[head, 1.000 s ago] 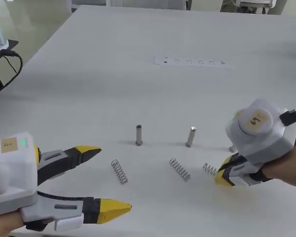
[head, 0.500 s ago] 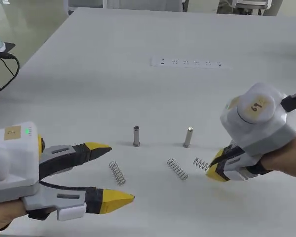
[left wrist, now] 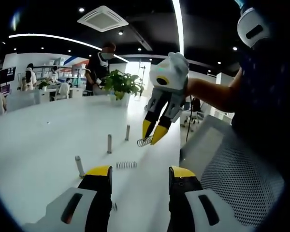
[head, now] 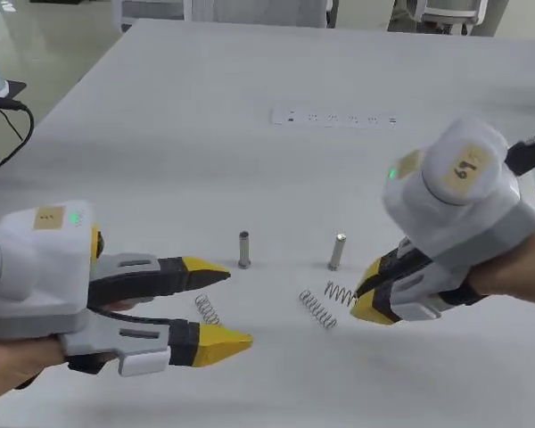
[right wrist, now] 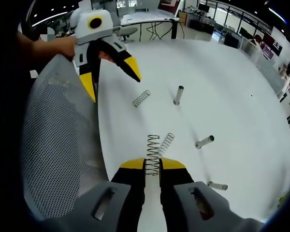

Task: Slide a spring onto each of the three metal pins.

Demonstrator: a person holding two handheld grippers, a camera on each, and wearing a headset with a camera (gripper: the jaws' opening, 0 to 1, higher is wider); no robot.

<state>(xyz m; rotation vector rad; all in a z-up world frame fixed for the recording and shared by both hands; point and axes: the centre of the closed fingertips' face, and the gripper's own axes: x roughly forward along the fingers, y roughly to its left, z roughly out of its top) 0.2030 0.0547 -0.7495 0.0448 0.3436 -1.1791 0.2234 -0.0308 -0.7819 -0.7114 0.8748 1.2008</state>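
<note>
Two upright metal pins stand mid-table; the right gripper view adds a third pin. My right gripper is shut on one end of a spring, held just above the table near the right pin; the coil sticks out past the jaws. A second spring lies flat beside it. A third spring lies near the left pin, partly behind the tips of my open left gripper, which hovers over it with nothing held.
A white power strip lies farther back on the white table. A mesh chair sits at the near table edge. A black cable hangs off to the far left. People stand in the background.
My right gripper has lifted its spring off the table and carried it left toward the right pin. My left gripper has moved forward over the left spring.
</note>
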